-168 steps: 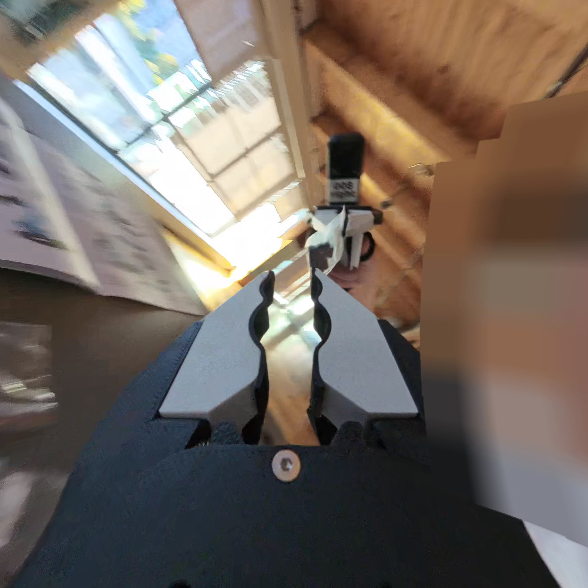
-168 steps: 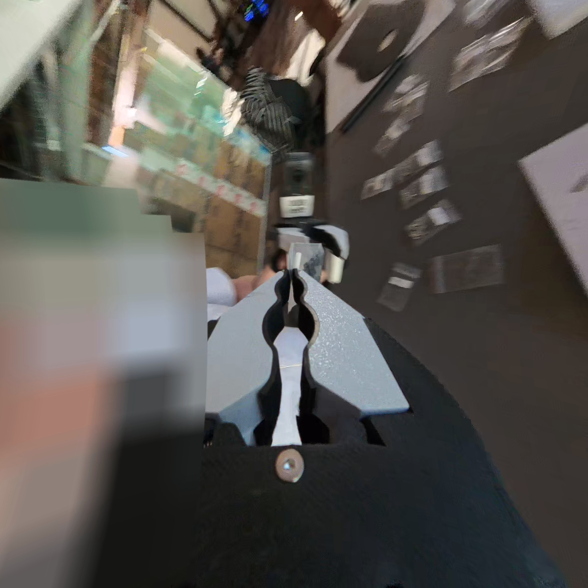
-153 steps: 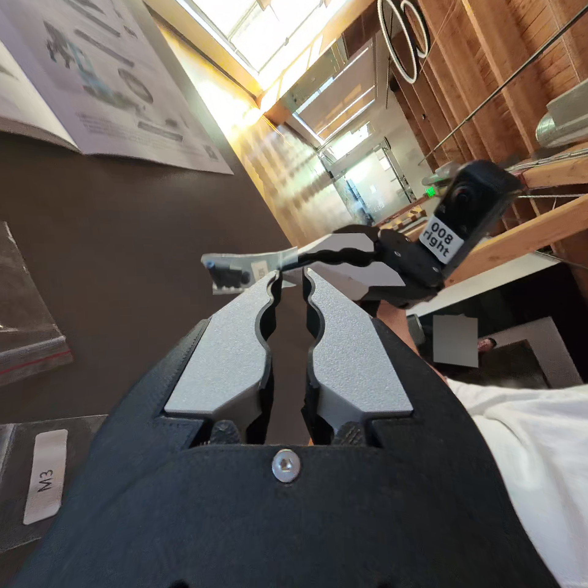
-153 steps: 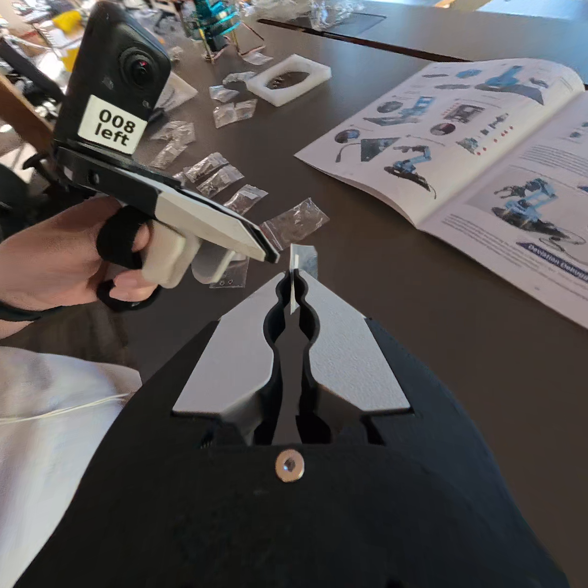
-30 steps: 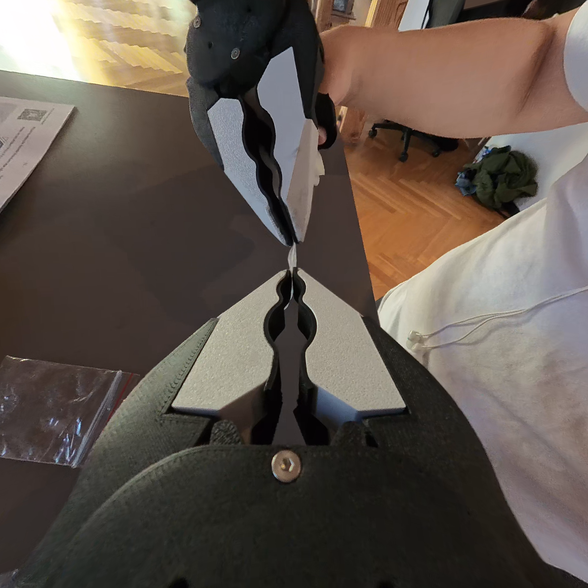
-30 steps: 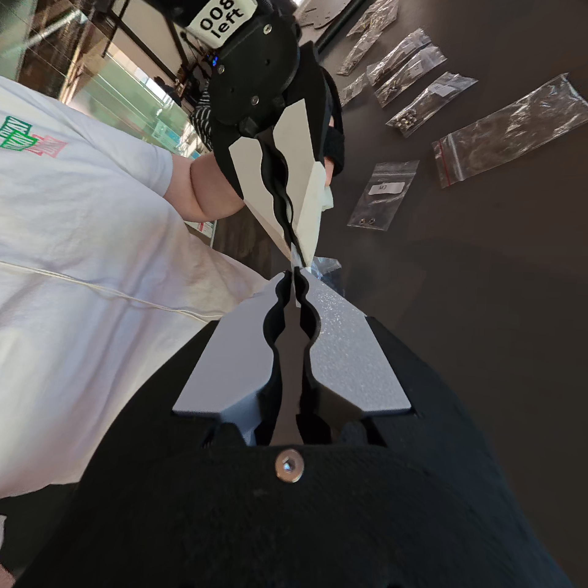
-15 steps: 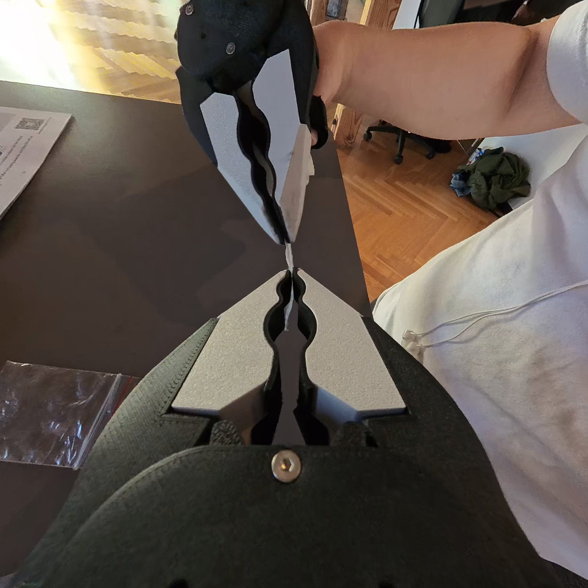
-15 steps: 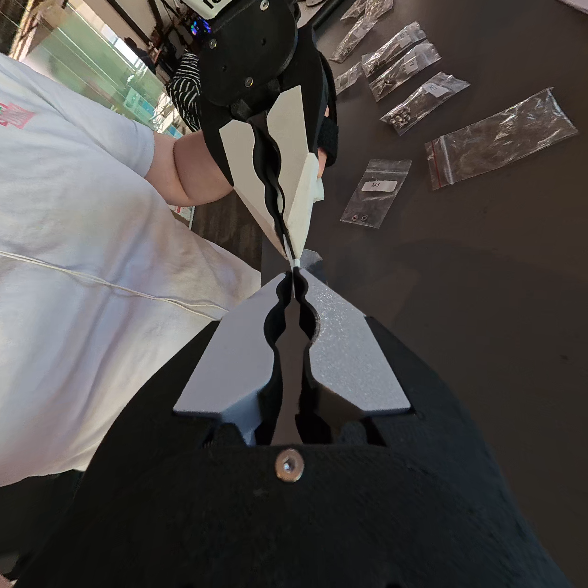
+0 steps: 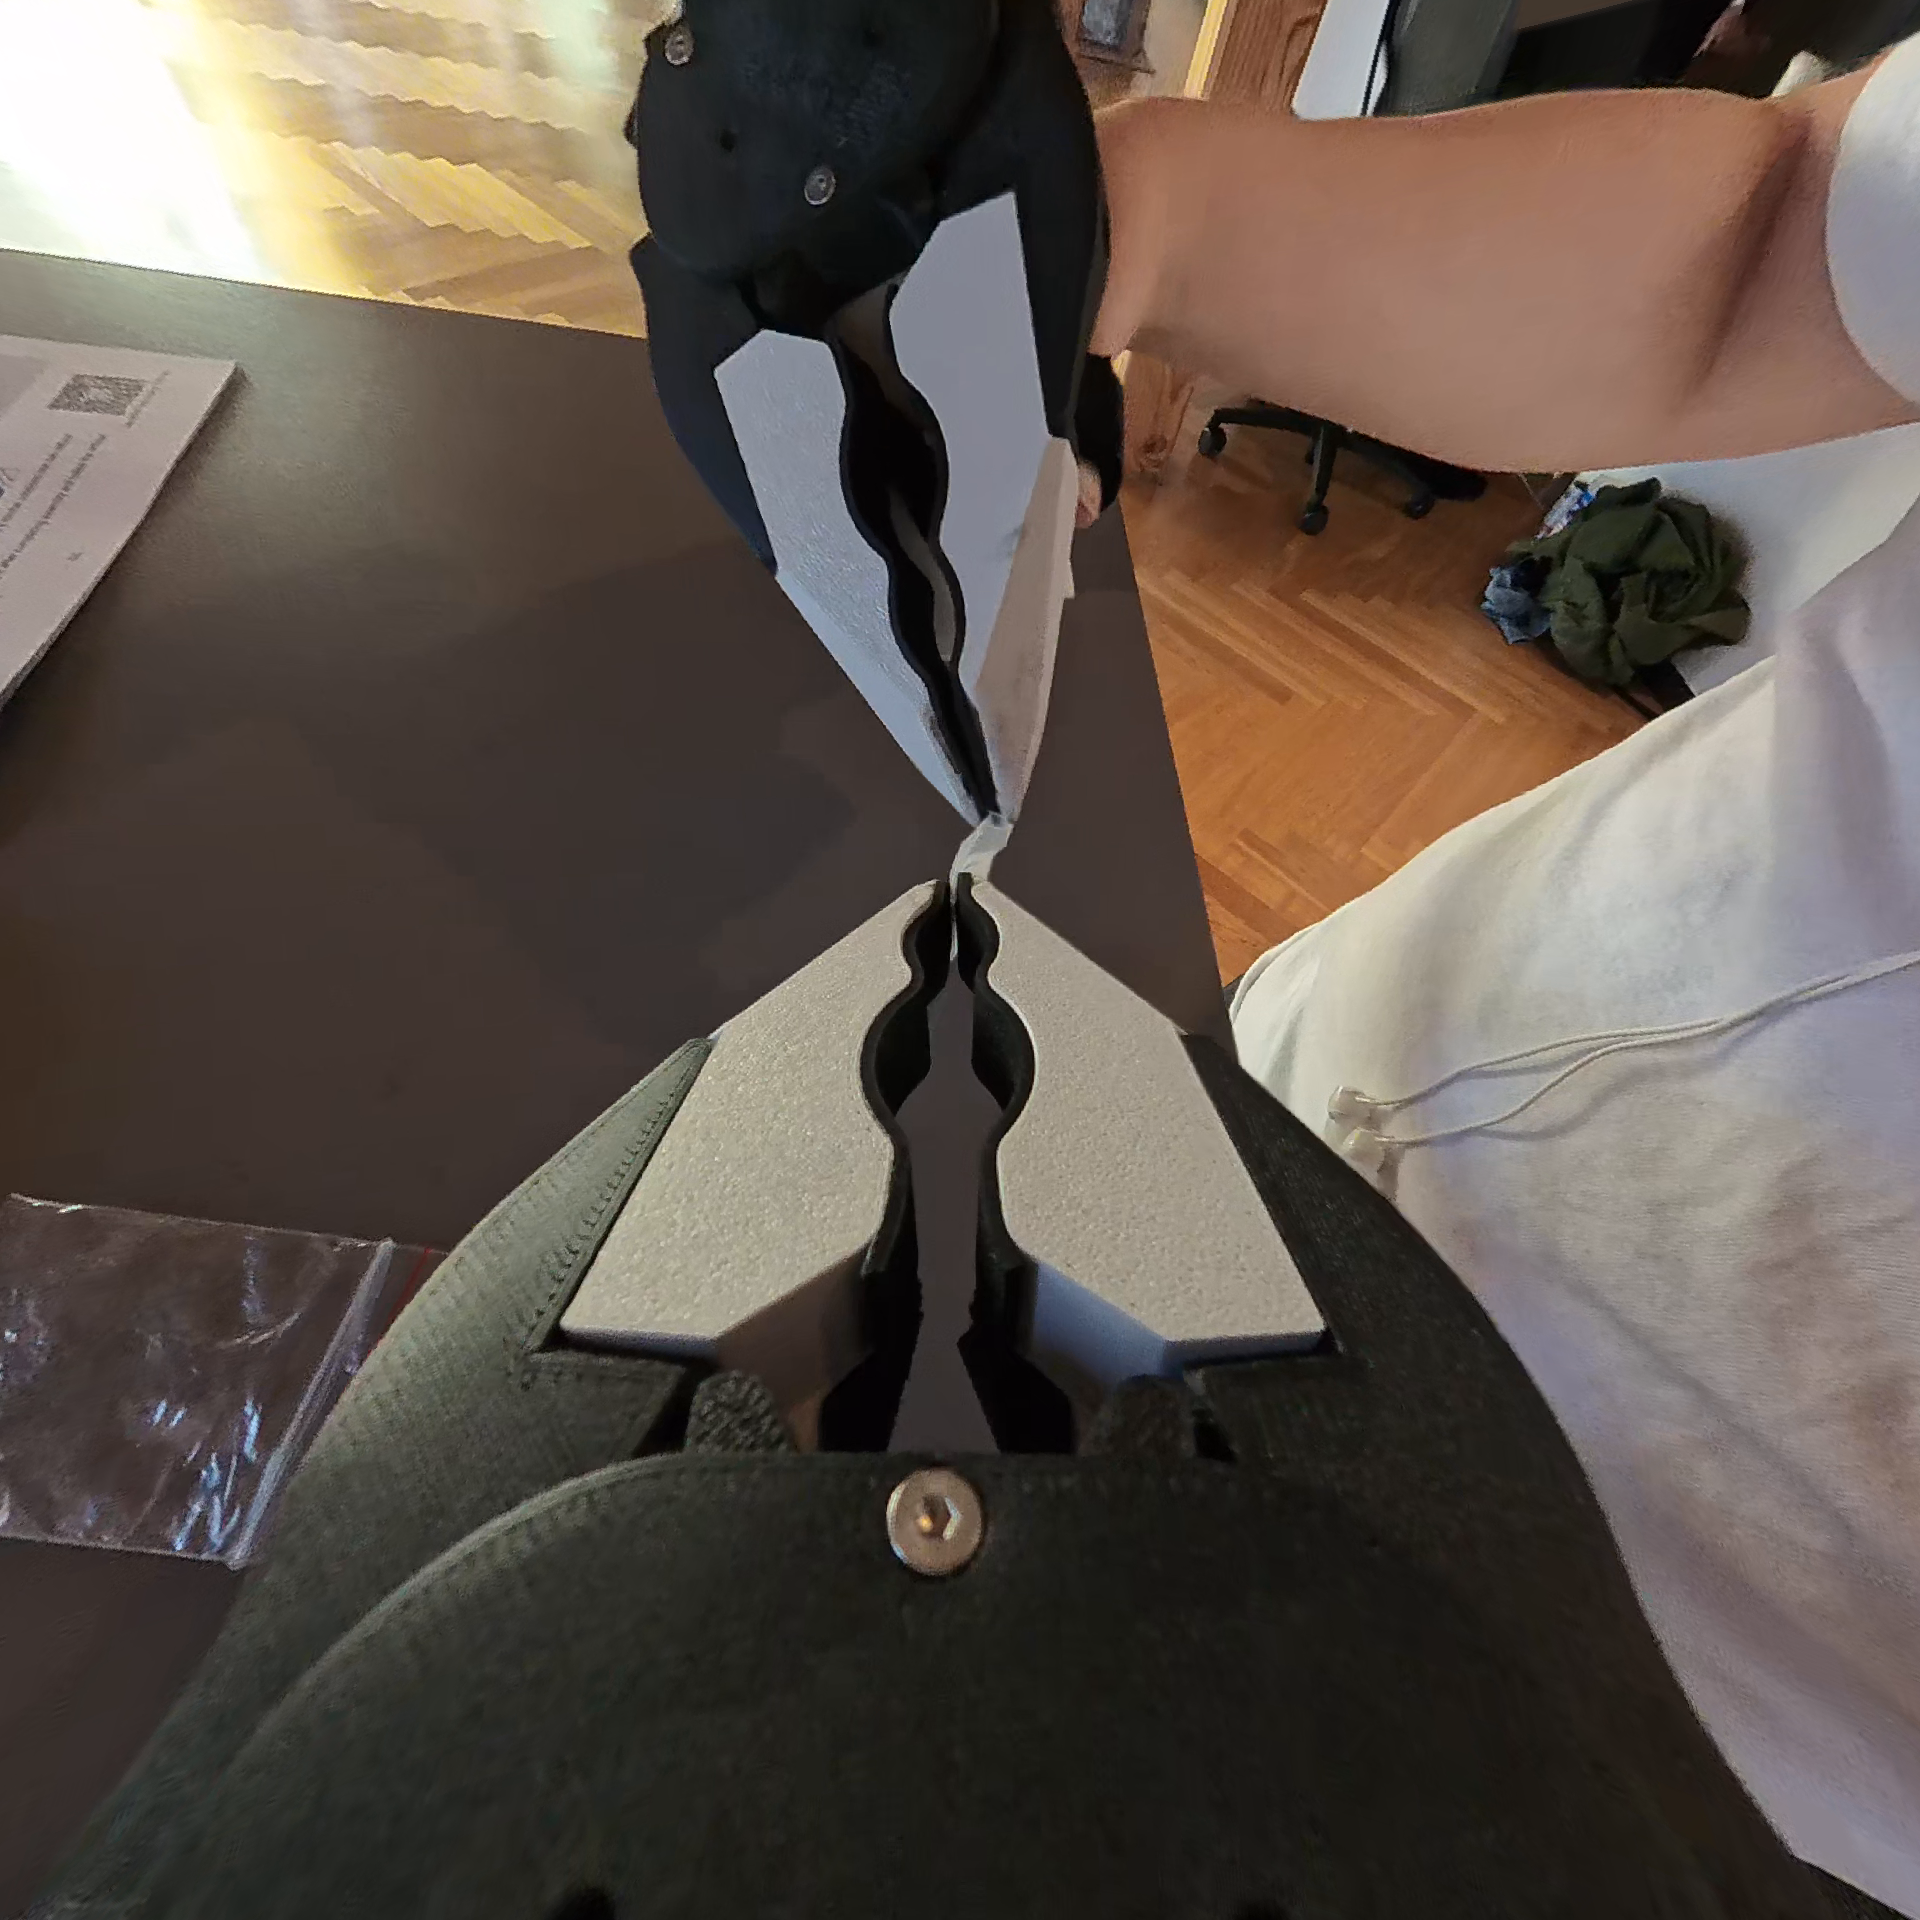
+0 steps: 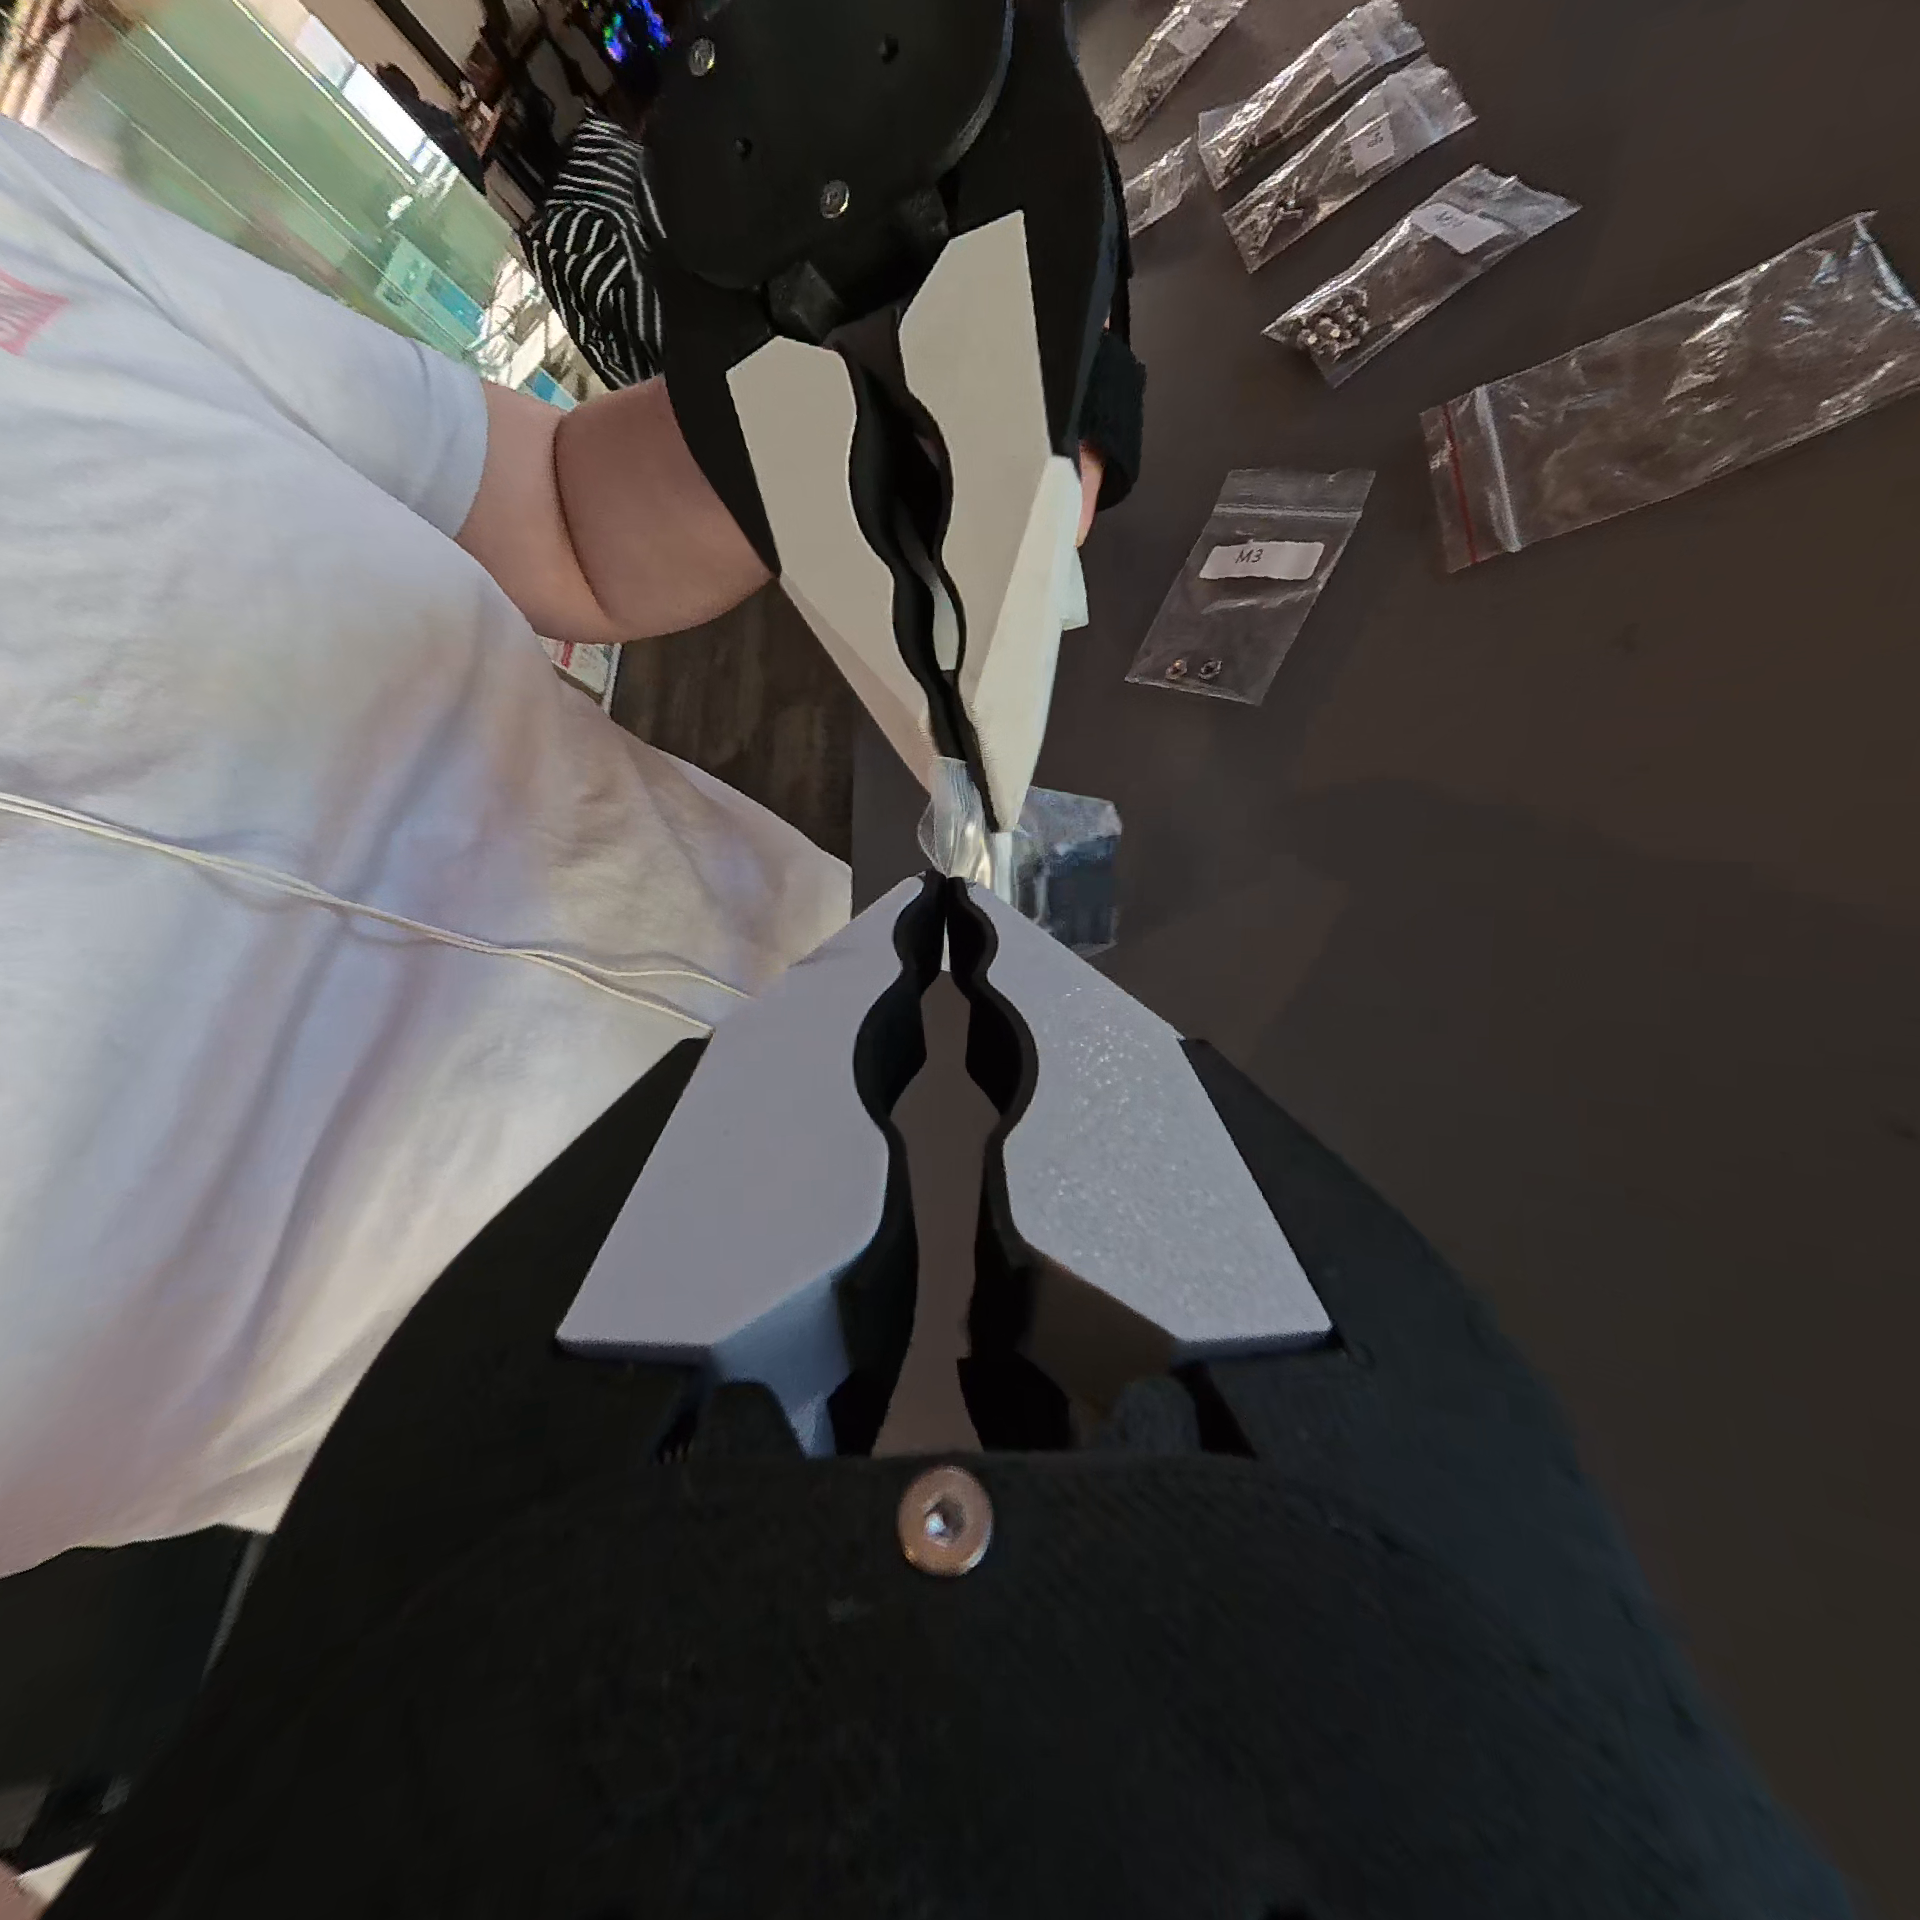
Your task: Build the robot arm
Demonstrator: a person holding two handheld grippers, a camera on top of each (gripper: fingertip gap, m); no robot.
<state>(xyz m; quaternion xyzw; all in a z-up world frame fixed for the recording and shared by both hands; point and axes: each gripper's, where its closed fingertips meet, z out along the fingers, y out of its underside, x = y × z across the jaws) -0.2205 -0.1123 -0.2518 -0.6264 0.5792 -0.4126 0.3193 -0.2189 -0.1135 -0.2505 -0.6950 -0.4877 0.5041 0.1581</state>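
Observation:
A small clear plastic bag (image 9: 981,844) is stretched between my two grippers above the dark table (image 9: 416,831). My left gripper (image 9: 956,889) is shut on one edge of it. My right gripper (image 9: 987,810) faces it tip to tip from above and is shut on the opposite edge. In the right wrist view my right gripper (image 10: 943,885) pinches the bag (image 10: 958,831), and my left gripper (image 10: 971,798) holds it from the far side. The bag's lower part (image 10: 1070,868), with a dark piece inside, hangs just right of the tips.
An open booklet (image 9: 94,468) lies at the far left and a clear bag (image 9: 156,1371) near the left edge. A labelled bag with two small parts (image 10: 1247,582), a long clear bag (image 10: 1683,384) and several smaller bags (image 10: 1351,104) lie on the table. The person's white shirt (image 9: 1610,1143) is close. Less than 4 cm separates the two grippers' tips.
The two grippers have drawn slightly apart, and more of the bag shows stretched and twisted between their tips. Both stay shut on it.

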